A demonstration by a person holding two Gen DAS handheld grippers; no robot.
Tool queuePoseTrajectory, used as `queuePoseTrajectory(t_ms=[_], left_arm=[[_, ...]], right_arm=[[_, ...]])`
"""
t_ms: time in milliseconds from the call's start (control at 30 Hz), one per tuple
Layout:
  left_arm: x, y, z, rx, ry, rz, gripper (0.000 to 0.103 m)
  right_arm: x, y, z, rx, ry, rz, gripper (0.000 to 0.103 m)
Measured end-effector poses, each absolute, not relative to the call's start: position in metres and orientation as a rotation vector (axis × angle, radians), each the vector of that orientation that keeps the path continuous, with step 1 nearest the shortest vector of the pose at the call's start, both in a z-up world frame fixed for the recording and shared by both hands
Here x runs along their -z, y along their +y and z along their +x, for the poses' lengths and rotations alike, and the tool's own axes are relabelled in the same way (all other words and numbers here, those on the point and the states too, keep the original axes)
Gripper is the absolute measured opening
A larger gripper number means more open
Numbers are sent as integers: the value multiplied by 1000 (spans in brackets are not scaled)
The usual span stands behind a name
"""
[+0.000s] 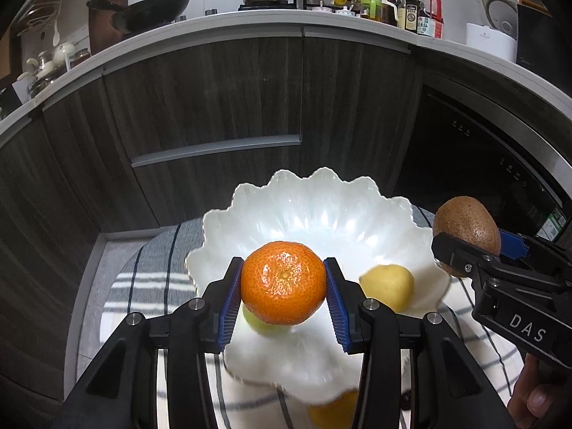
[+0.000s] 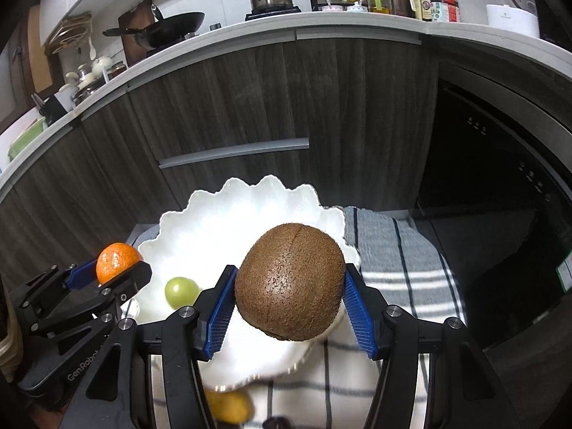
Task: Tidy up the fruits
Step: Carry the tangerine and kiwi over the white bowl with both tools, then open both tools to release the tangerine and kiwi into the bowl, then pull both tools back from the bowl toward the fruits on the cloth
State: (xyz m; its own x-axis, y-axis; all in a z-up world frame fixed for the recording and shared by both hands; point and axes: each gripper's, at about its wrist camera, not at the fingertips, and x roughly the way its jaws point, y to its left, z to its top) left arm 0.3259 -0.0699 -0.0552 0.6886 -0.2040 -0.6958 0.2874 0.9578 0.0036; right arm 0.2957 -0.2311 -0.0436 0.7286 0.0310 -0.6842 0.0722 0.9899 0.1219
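Two fruits already lie in the scalloped white bowl: a small yellow one right of centre in the left wrist view, and a green grape low and left of centre in the right wrist view. Another yellow-orange fruit sits outside the bowl on the striped cloth, at the bottom edge of both views, so I'd judge the sorting roughly half done, with two more fruits about to go in. The left gripper has its blue pads pressed on either side of a mandarin, held above the bowl's near rim, partly open to the fruit's width. The right gripper clamps a kiwi the same way, a little wider, over the bowl's right edge.
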Motion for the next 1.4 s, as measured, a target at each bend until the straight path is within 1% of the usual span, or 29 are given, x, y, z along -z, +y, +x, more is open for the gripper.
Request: queuePoseTrajectory(t_ms=[400,833,900,967,1033,1100,1167,1233,1333,1400], left_arm=[[81,-68,380,252,799,114,43],[105,-68,399,245,885,107,45],[106,-69,400,234,886,111,50],[104,-68,399,220,873,117,69],[101,-67,397,211,862,121,70],[100,-66,394,202,865,122,70],[96,-63,390,200,864,111,70],[91,-61,384,193,861,104,72],[80,-58,370,185,844,93,78],[72,-56,359,182,834,91,79]], right_arm=[[69,-227,353,11,804,130,59],[87,-222,377,-2,879,110,59],[89,-222,381,-3,893,109,59],[90,-223,383,2,900,112,59],[87,-223,382,15,879,99,61],[81,-221,379,30,855,71,70],[76,-220,376,46,842,59,73],[71,-221,372,64,834,53,76],[61,-221,362,76,822,55,76],[54,-221,353,80,814,58,76]])
